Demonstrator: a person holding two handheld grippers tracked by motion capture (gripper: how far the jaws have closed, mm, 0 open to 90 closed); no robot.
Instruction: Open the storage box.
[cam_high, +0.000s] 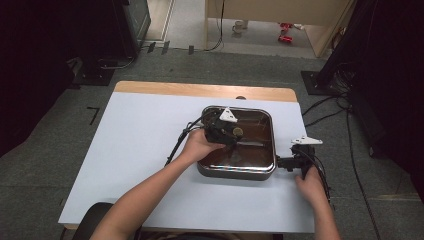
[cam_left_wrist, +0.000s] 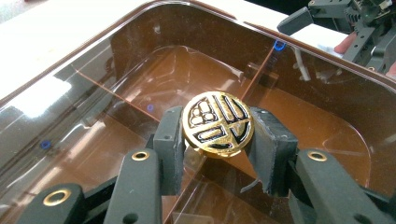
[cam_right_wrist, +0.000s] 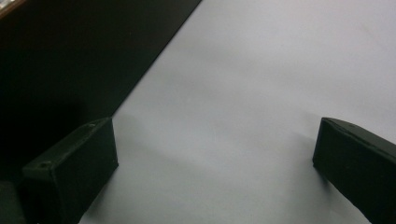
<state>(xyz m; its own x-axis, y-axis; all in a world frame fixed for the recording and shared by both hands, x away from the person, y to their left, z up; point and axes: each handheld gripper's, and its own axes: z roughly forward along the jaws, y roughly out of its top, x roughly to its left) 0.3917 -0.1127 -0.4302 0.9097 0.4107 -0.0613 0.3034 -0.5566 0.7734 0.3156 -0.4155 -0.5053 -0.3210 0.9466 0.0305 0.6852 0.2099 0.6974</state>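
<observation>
A square metal box (cam_high: 237, 173) with a brown see-through lid (cam_high: 255, 131) stands right of the table's middle. The lid (cam_left_wrist: 140, 70) carries a round gold knob (cam_left_wrist: 217, 122) with a black pattern. My left gripper (cam_left_wrist: 217, 136) is shut on that knob, one pad on each side; from above it sits over the lid (cam_high: 234, 134). My right gripper (cam_high: 281, 162) rests on the table at the box's right side, jaws pointing toward it. In its own view it (cam_right_wrist: 215, 154) is open over the bare white surface, with the box's dark wall (cam_right_wrist: 70, 56) to the left.
A white sheet (cam_high: 140, 150) covers the table, with a strip of bare wood (cam_high: 200, 90) along the far edge. Cables (cam_high: 175, 145) trail from both grippers. Dark stands and wires stand on the floor around the table.
</observation>
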